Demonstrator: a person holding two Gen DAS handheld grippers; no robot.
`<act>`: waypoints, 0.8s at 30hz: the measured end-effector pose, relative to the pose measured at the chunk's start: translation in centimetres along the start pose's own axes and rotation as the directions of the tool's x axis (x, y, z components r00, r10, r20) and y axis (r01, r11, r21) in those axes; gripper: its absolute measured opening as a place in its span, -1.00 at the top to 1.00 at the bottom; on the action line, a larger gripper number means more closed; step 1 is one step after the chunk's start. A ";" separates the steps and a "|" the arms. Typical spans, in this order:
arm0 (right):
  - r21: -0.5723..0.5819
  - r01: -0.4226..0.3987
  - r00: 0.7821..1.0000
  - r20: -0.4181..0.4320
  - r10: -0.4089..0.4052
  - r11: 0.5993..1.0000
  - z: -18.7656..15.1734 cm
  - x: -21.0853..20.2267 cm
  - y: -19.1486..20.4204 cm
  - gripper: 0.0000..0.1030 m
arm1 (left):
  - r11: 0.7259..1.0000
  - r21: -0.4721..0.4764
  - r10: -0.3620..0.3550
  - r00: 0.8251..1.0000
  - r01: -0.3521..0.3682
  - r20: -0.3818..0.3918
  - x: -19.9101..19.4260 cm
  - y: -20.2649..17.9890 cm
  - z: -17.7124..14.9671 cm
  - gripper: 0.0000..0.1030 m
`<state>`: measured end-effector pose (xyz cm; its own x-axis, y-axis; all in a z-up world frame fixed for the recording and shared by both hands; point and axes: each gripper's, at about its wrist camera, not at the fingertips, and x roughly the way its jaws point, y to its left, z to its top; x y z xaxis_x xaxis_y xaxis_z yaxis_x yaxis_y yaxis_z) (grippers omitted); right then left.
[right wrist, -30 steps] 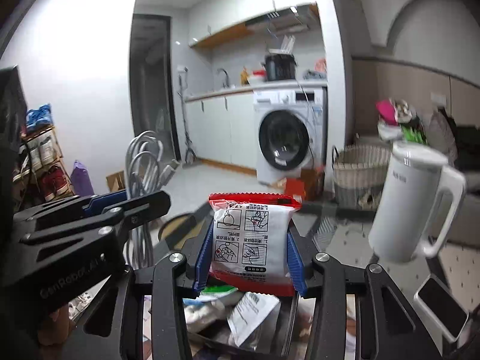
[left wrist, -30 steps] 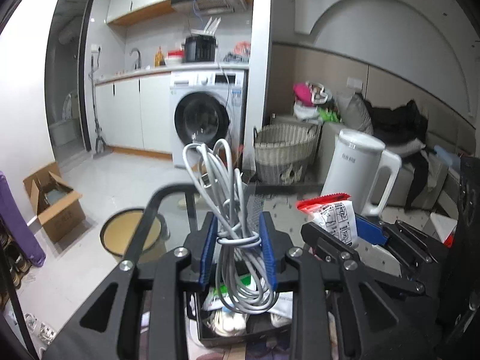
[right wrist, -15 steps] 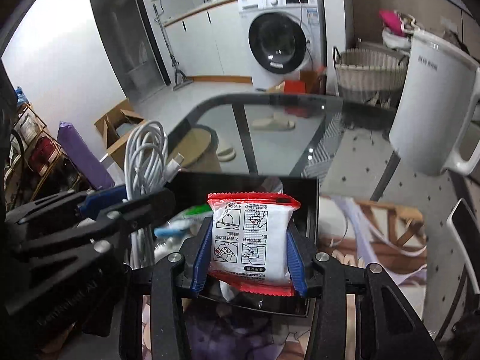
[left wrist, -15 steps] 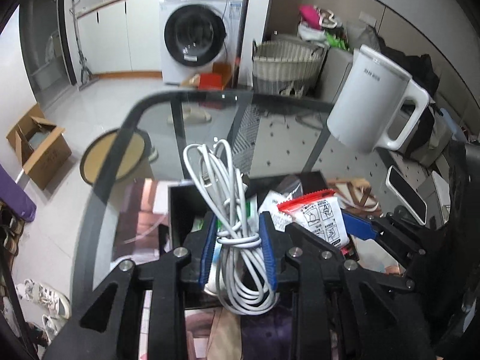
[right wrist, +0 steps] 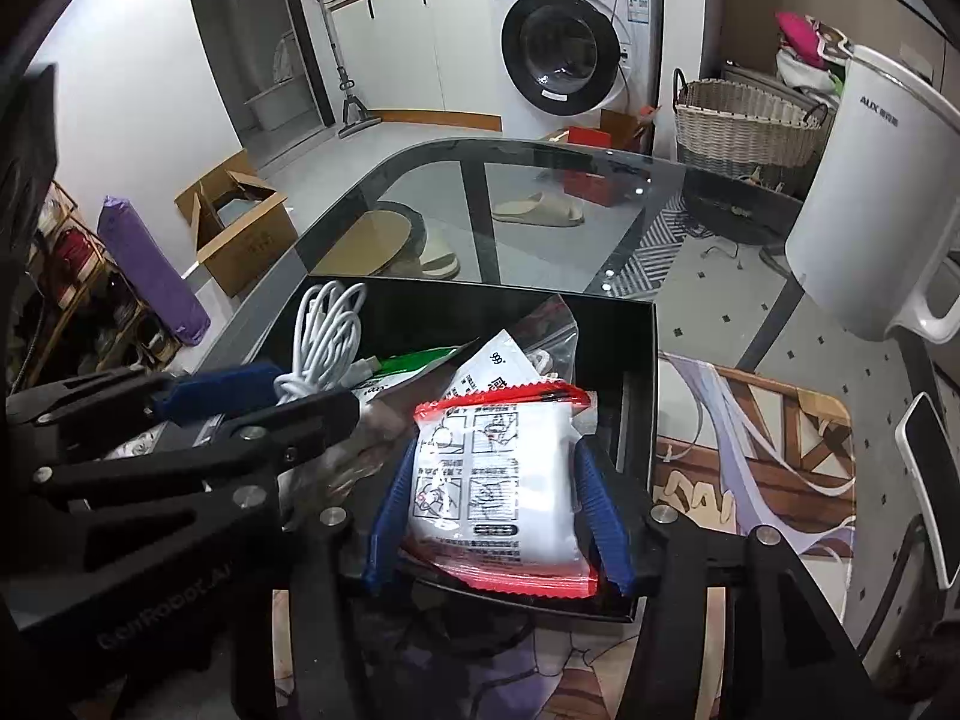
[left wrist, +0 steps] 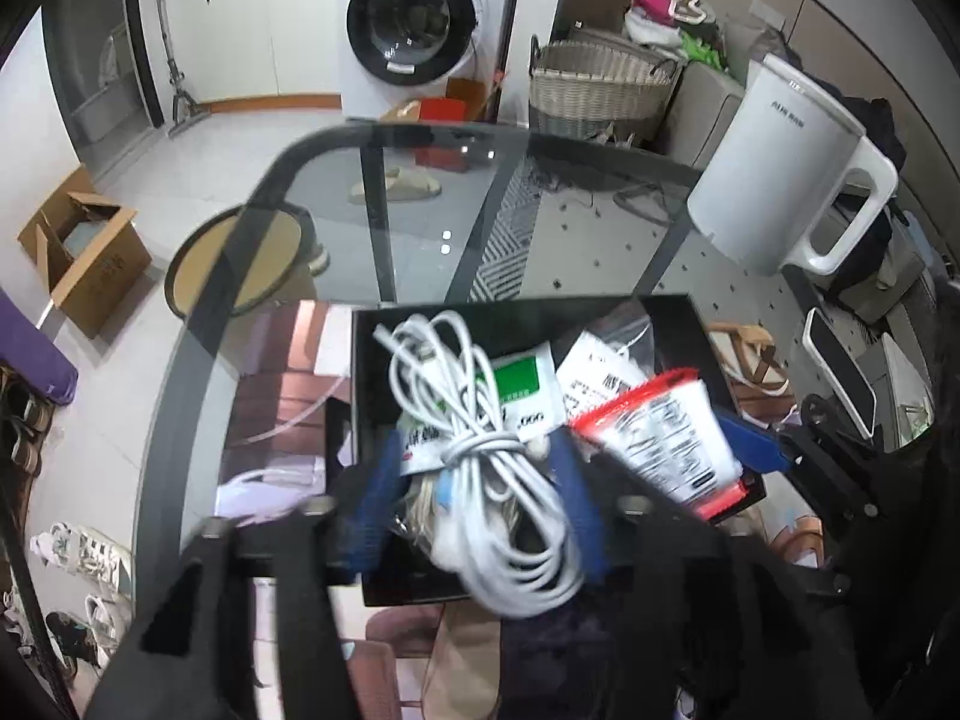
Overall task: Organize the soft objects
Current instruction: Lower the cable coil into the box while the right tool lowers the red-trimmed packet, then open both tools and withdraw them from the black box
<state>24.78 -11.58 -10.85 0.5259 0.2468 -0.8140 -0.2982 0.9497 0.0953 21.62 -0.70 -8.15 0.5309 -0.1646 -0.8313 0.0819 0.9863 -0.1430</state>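
"AUX" on white kettle [right wrist: 870,192]; "999" on sachet [right wrist: 501,363]

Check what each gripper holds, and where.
Nothing gripped, it seems: both jaws have just been opening. The cable, at its wrapped waist, sits loose in the left gripper; the packet, at its sides, in the right gripper, over the box.

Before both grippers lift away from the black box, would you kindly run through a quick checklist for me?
1. Left gripper jaws have just been opening around the white cable: ok.
2. Cable clear of the pads: cannot tell.
3. Right gripper jaws have just been opening around the red-edged packet: ok.
4. Packet over the black box: ok.
5. Kettle well clear of the box: ok.
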 end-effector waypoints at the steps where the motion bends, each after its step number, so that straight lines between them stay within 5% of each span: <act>1: 0.001 -0.021 1.000 -0.003 0.021 1.000 0.3 0.1 0.0 -0.24 | 1.000 0.005 -0.009 1.000 0.009 0.013 -0.3 0.0 0.0 -0.06; 6: 0.019 -0.037 0.999 0.009 0.036 0.999 0.3 -1.2 0.6 -0.65 | 1.000 0.025 0.015 0.998 -0.016 0.057 -1.8 -0.1 0.0 -0.06; 13: 0.064 -0.064 0.998 0.027 0.063 0.996 -0.1 -3.2 -0.2 -0.65 | 0.994 -0.044 0.109 0.967 -0.101 0.230 -5.8 0.5 -0.7 -0.06; 19: 0.054 -0.034 0.993 0.117 0.027 0.998 -1.0 -6.2 -0.2 -0.65 | 0.995 -0.042 0.095 0.958 -0.087 0.269 -7.5 1.3 -2.1 -0.06; 24: 0.016 0.016 0.972 0.235 -0.019 1.000 -2.4 -9.5 0.5 -0.69 | 0.991 -0.041 0.133 0.915 -0.127 0.380 -9.7 1.0 -3.6 -0.07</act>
<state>17.72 -13.95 -4.40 0.7039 0.2672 -0.6582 -0.2771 0.9564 0.0919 13.50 1.89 -2.13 0.8176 -0.0168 -0.5756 -0.0203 0.9981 -0.0580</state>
